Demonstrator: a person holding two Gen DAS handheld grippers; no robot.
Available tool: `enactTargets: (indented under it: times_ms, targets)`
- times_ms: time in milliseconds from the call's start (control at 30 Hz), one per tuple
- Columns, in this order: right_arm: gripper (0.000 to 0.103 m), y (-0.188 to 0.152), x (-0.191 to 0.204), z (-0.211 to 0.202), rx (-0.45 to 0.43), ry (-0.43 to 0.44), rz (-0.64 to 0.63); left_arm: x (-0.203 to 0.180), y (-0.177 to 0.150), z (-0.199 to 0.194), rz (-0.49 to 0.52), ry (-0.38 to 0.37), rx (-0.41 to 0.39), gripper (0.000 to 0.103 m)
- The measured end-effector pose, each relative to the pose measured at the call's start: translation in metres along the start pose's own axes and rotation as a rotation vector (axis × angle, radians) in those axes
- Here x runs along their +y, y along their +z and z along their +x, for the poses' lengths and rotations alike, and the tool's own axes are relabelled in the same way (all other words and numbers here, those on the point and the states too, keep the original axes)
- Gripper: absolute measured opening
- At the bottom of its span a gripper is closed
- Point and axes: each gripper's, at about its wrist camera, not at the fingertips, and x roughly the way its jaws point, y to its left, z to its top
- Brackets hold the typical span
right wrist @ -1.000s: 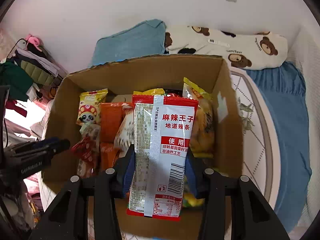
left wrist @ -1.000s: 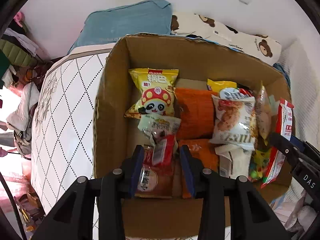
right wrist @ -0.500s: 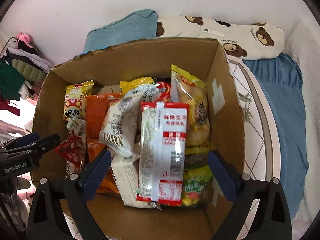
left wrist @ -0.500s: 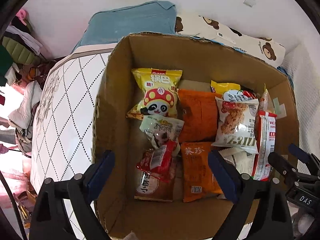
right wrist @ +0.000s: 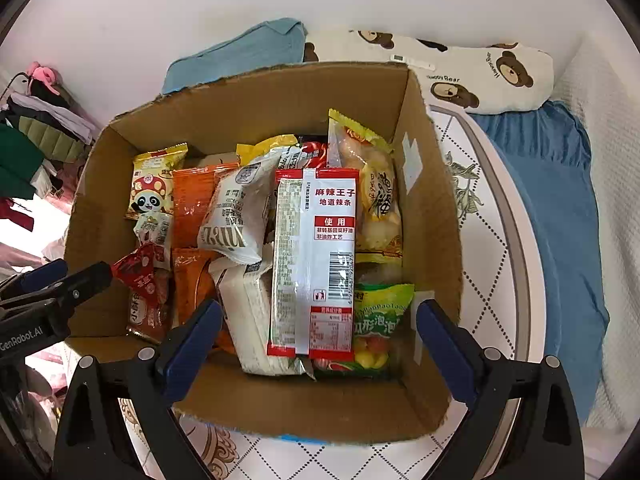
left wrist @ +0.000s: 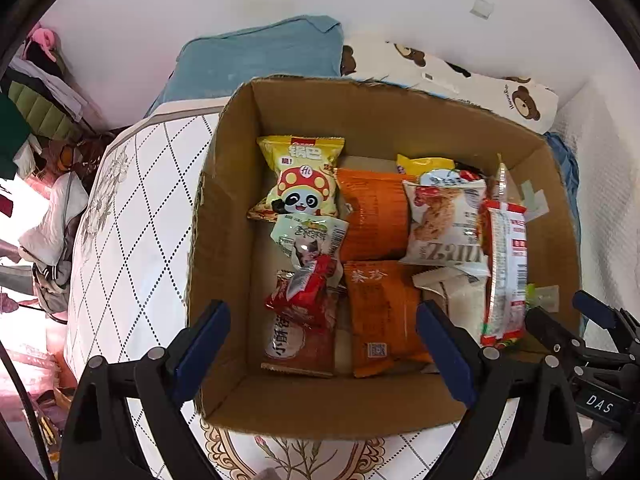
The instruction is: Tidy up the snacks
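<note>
A cardboard box point(left wrist: 224, 216) point(right wrist: 428, 248) on the bed holds several snack packs. My left gripper point(left wrist: 322, 352) is open and empty above the box's near left side, over a small red packet point(left wrist: 304, 296) that lies on a brown pack. My right gripper point(right wrist: 316, 348) is open and empty above the near right side, over a long red-and-white spicy strip pack point(right wrist: 316, 256) that lies on top of the pile. A yellow panda pack point(left wrist: 300, 178) and orange packs point(left wrist: 376, 216) lie further in.
The box stands on a white quilted mattress point(left wrist: 132, 216). A blue pillow point(left wrist: 260, 56) and a bear-print pillow point(right wrist: 460, 68) lie behind it against the wall. A blue blanket point(right wrist: 560, 220) is to the right. Clothes pile at the left point(left wrist: 36, 100).
Both grippers opened and pulled back. The left let go of the small red packet, the right let go of the red-and-white pack; both packs now lie in the box.
</note>
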Motion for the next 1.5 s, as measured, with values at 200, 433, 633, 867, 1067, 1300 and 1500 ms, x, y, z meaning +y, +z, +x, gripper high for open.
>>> enactTargets:
  times_ms: [200,433,633,867,1067,1300,1500]
  targets:
    - [0.100,-0.016,0.003,-0.030,-0.058,0.009,-0.013,-0.008,-0.018,-0.029,0.003,0.021,-0.066,0.095]
    - [0.100,-0.050,0.009,-0.077,-0.149,0.025,-0.030,-0.011,-0.055,-0.075,0.012,0.052,-0.174,0.095]
    - [0.101,-0.087,0.015,-0.126,-0.239,0.034,-0.054,-0.011,-0.094,-0.113,0.014,0.051,-0.246,0.095]
    - [0.102,-0.137,0.027,-0.181,-0.336,0.029,-0.085,-0.007,-0.138,-0.154,-0.006,0.013,-0.319,0.095]
    - [0.102,-0.169,0.027,-0.218,-0.387,0.039,-0.072,-0.004,-0.166,-0.183,0.001,0.017,-0.365,0.095]
    - [0.102,-0.201,0.024,-0.263,-0.448,0.032,-0.069,-0.007,-0.190,-0.210,0.021,0.004,-0.390,0.095]
    - [0.102,-0.223,0.031,-0.296,-0.505,0.012,-0.093,-0.011,-0.207,-0.229,0.033,0.003,-0.424,0.095]
